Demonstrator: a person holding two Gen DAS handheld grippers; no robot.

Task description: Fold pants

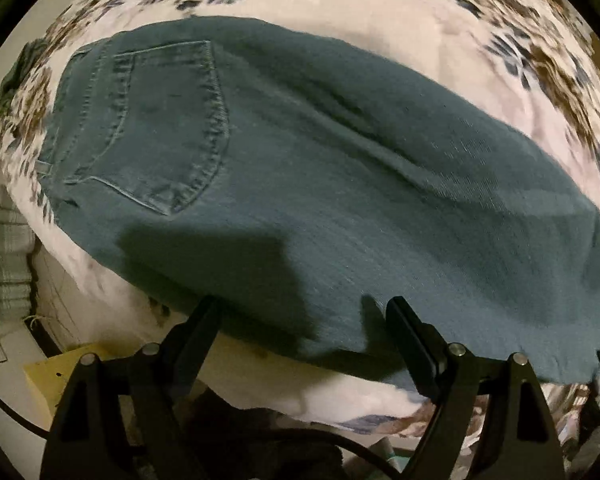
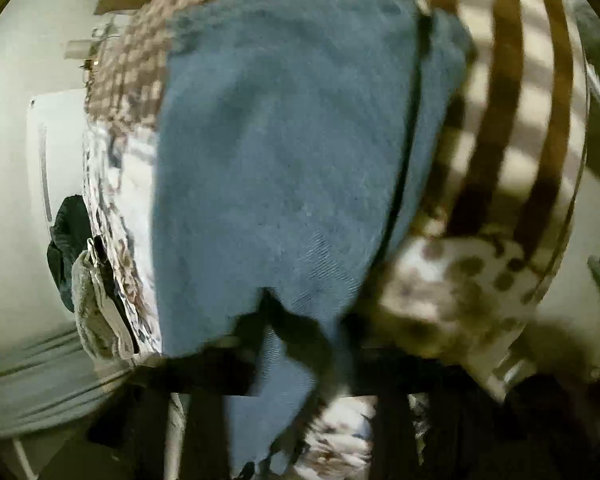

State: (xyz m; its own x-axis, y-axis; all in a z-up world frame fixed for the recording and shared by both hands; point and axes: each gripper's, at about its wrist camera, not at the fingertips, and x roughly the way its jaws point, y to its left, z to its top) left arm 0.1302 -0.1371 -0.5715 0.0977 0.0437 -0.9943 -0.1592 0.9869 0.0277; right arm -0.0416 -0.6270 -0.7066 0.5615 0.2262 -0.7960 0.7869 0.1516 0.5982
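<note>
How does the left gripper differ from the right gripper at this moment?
The left gripper stands wide open, pinching nothing; the right gripper seems shut on a fold of the pants. The left hovers over the pants' edge; cloth hangs through the right. Both are black.

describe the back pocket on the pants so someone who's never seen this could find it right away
In the left wrist view, a white bedspread printed with brown and blue flowers fills the scene, and a pair of blue-green denim pants lies flat across it. Follow the pants to their left end, near the waistband: the back pocket is the shield-shaped patch outlined in double stitching, the only stitched panel on otherwise plain cloth.
</note>
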